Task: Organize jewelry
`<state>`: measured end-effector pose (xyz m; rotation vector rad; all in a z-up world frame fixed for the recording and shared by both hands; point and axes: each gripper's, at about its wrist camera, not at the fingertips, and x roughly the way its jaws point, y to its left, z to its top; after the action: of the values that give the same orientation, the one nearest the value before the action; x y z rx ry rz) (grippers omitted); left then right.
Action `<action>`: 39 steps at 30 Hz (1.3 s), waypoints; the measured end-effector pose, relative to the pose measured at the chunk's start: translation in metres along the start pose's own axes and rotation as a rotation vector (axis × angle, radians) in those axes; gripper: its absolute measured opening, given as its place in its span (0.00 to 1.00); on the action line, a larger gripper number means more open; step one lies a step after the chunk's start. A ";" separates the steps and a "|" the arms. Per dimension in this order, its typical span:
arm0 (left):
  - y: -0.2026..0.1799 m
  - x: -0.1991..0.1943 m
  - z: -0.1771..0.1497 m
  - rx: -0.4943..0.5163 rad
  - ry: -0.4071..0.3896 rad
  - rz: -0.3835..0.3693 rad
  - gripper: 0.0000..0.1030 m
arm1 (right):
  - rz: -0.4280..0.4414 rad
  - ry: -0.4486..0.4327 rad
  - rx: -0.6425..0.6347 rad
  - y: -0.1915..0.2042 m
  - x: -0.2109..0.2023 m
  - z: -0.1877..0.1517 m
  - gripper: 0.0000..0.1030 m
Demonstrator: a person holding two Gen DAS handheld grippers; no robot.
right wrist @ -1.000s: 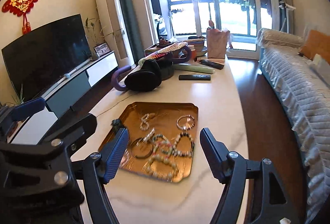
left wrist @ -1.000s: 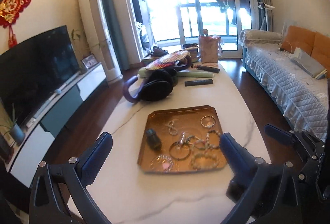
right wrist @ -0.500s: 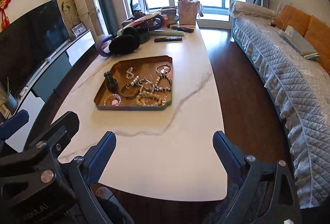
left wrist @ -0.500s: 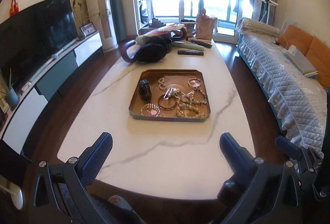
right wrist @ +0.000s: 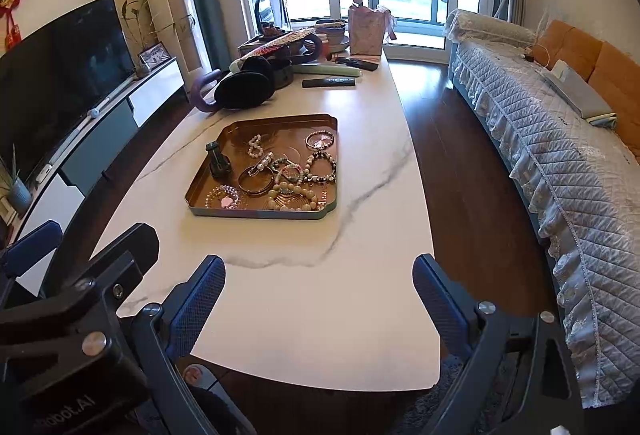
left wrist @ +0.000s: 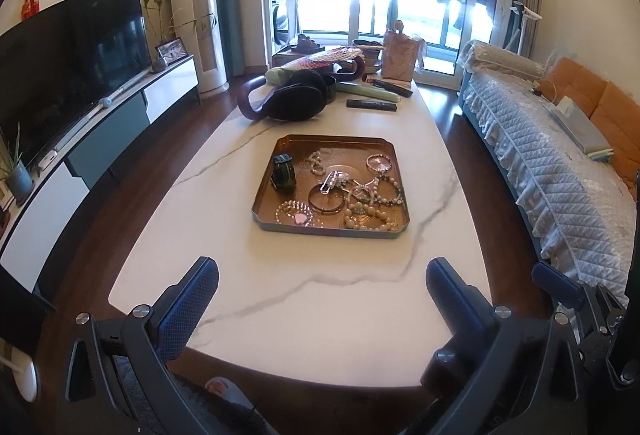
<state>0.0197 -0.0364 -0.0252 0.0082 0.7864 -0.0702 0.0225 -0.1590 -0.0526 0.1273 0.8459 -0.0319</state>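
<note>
On the white marble table (left wrist: 320,315) sits a copper tray (left wrist: 280,223), well beyond both grippers and near the table's middle. In it lie the jewelry pieces: a dark watch (left wrist: 283,173) at the left, a small pearl chain (left wrist: 316,163) toward the back, a thin bangle (left wrist: 379,163) at the back right, a metal bangle (left wrist: 326,199) in the middle, a clear bead bracelet (left wrist: 295,213) with a pink charm at the front left, and a tan bead bracelet (left wrist: 368,221) at the front right. Several bracelets overlap. The left gripper (left wrist: 320,299) hovers over the table's near edge, jaws wide apart, nothing between them. The right gripper (right wrist: 320,295) hangs beside it; its jaws have just been opening and now stand wide, also empty. Behind the tray lie a black pouch (left wrist: 298,101) and a remote (left wrist: 372,105). A quilted sofa (left wrist: 560,171) runs along the right.
</note>
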 end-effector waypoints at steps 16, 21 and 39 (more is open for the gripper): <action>-0.003 0.003 -0.002 0.013 -0.001 0.010 1.00 | 0.025 0.009 0.002 0.003 0.004 0.000 0.91; -0.004 0.002 -0.003 0.011 -0.004 0.021 1.00 | 0.026 0.011 0.004 0.002 0.003 -0.001 0.91; -0.004 0.001 -0.003 0.012 0.002 0.018 1.00 | 0.033 0.010 0.001 -0.001 0.004 0.001 0.91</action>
<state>0.0180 -0.0408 -0.0282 0.0263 0.7873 -0.0576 0.0254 -0.1605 -0.0554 0.1429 0.8540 -0.0005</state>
